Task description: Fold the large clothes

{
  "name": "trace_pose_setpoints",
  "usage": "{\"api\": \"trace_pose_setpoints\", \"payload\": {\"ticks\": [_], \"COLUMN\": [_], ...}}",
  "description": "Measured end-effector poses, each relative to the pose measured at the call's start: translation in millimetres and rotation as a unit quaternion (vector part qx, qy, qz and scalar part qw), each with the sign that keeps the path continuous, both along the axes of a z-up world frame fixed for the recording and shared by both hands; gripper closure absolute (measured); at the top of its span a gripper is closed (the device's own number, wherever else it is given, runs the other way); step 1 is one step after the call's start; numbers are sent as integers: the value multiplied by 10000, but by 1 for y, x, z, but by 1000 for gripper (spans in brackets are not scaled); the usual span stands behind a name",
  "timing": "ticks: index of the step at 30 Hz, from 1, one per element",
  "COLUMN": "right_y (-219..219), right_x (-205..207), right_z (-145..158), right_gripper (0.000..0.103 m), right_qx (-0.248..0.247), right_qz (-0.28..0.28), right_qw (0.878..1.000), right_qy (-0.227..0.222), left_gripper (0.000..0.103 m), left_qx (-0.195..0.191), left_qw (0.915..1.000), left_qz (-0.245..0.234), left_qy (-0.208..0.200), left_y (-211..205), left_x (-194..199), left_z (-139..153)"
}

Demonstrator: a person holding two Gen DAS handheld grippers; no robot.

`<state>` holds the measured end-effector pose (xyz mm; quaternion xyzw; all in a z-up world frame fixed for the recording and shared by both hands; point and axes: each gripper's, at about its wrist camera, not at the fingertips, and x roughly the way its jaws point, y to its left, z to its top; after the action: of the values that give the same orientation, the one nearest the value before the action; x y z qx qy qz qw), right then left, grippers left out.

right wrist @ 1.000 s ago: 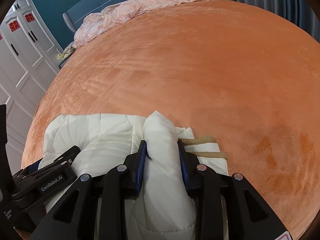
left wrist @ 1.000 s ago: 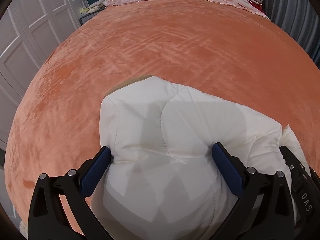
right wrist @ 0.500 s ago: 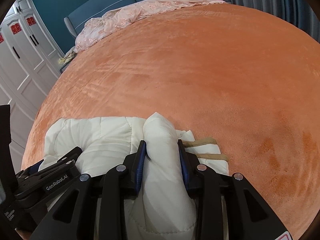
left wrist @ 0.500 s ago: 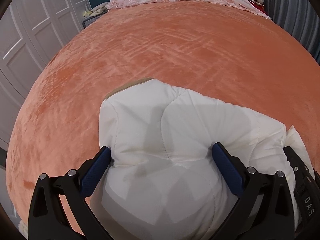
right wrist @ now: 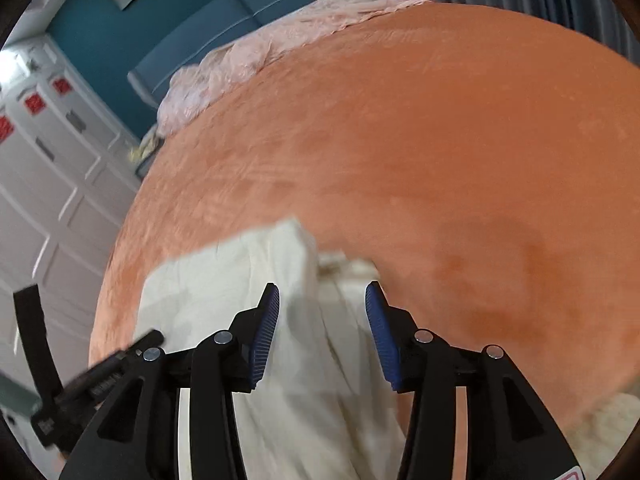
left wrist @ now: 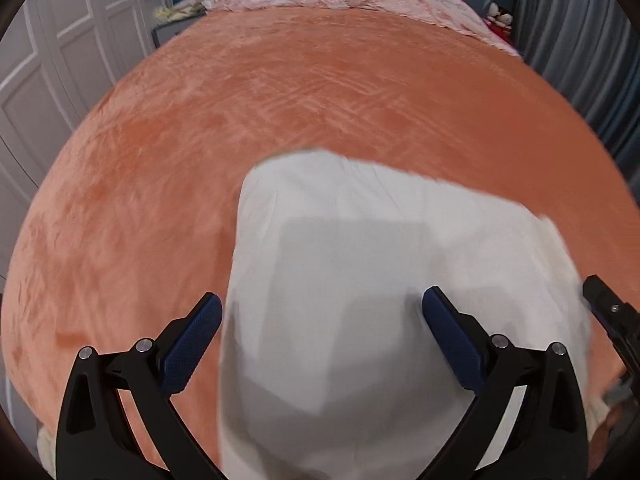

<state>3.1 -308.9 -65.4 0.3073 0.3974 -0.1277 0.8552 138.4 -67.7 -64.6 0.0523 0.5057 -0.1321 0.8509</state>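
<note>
Both tongs straddle the folded jacket (left wrist: 360,280) on the bed (left wrist: 280,100): left tongs (left wrist: 320,316) released, right tongs (right wrist: 322,312) opening, pads off the cloth. The jacket's long axis runs sideways between them, neither hand nearer.

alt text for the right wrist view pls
The right tongs, jaws opening, straddle a fold of a cream quilted garment lying on an orange plush blanket; the blue pads are not pressing it. The left tongs sit at lower left; the frame is motion-blurred.
</note>
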Motion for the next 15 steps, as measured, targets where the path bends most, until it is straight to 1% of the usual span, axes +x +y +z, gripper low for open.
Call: {"api": "trace_pose_setpoints", "payload": {"ticks": [1, 2, 3, 5, 6, 8, 9, 11, 12, 15], "right_y": [2, 5, 7, 14, 15, 16, 15, 13, 13, 13], "right_x": [-14, -23, -31, -48, -54, -67, -71, -74, -74, -72], "right_z": [2, 1, -2, -14, -18, -30, -36, -47, -50, -59], "right_gripper": [56, 49, 45, 41, 40, 34, 33, 31, 29, 25], "right_qx": [88, 171, 262, 469, 528, 783, 989, 1427, 1493, 1608], "right_qz": [127, 204, 294, 473, 482, 404, 356, 331, 338, 381], "right_qw": [9998, 9994, 9988, 9965, 9961, 9949, 9934, 9885, 9876, 9860], "right_qy": [113, 203, 306, 506, 524, 484, 457, 380, 350, 230], "left_gripper": [5, 5, 5, 5, 5, 5, 5, 5, 5, 5], "left_qx": [-47, -66, -89, -395, -681, -1121, -1363, -1620, -1859, -2314], "left_qw": [10000, 9999, 9997, 9983, 9958, 9896, 9847, 9791, 9734, 9611], "left_qz": [-44, -62, -67, -22, 66, 263, 379, 442, 461, 497], "left_qy": [64, 120, 225, 434, 604, 859, 1019, 1145, 1256, 1422], "left_y": [7, 13, 21, 37, 48, 66, 78, 88, 95, 101], "left_x": [-9, -17, -26, -38, -42, -47, -49, -51, -53, -53], "left_z": [2, 3, 1, -2, -5, -10, -16, -25, -32, -46]}}
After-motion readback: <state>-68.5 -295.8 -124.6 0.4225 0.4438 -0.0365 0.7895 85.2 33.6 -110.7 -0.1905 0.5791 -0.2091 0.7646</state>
